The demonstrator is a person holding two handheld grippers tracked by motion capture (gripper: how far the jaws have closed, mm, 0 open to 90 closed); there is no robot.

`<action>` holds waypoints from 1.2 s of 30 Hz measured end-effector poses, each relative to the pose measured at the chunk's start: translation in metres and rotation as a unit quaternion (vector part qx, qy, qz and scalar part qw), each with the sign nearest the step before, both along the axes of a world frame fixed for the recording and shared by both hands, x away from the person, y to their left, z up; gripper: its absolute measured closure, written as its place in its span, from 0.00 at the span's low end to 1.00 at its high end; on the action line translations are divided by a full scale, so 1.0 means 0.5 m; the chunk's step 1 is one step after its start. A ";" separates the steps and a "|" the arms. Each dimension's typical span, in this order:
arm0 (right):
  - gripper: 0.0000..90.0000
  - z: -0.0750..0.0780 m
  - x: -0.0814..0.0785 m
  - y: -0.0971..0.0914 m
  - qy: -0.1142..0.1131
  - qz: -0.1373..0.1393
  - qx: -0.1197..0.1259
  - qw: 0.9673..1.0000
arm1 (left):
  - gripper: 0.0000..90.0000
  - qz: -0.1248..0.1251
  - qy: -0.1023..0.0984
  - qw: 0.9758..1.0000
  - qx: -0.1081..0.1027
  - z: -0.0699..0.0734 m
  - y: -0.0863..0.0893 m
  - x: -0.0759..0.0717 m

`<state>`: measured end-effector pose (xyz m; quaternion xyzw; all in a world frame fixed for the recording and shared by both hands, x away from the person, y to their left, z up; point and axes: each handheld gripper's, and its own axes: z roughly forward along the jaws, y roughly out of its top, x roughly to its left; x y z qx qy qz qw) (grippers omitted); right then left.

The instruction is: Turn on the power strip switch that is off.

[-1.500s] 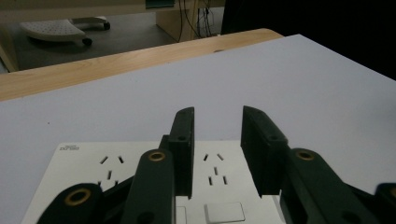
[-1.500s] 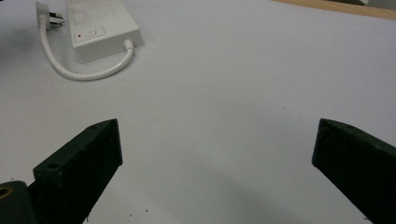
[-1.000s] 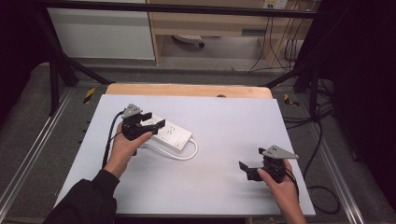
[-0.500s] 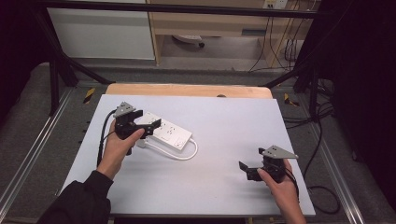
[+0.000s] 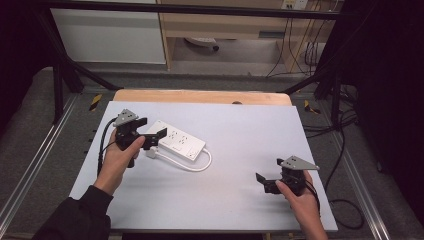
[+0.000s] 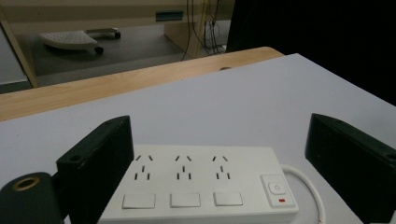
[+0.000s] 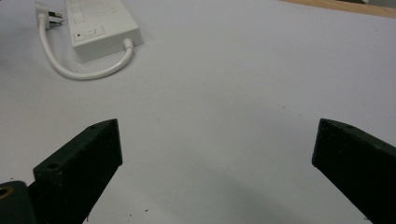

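Power strip (image 5: 176,139) lies diagonally — cable end toward right gripper (image 5: 269,182) (both grippers gape wide).

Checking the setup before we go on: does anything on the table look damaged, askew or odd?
Nothing stands out. The white power strip lies flat and intact on the table, at a slant to its edges, its short cord looped beside it with the plug unconnected. The left gripper is open around its end; the right gripper is open, well clear.

Left gripper (image 5: 151,132) shifted toward nine o'clock and slightly toward six, off the near end of the power strip (image 5: 176,139); jaws now spread wide, facing the strip's left end.
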<state>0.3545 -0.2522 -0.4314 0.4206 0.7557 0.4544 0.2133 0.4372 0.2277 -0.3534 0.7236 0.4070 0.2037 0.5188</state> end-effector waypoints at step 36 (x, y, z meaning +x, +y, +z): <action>0.02 -0.001 0.002 0.001 0.003 -0.001 0.001 1.000 | 0.08 0.002 0.006 1.000 0.002 0.001 0.103 -0.125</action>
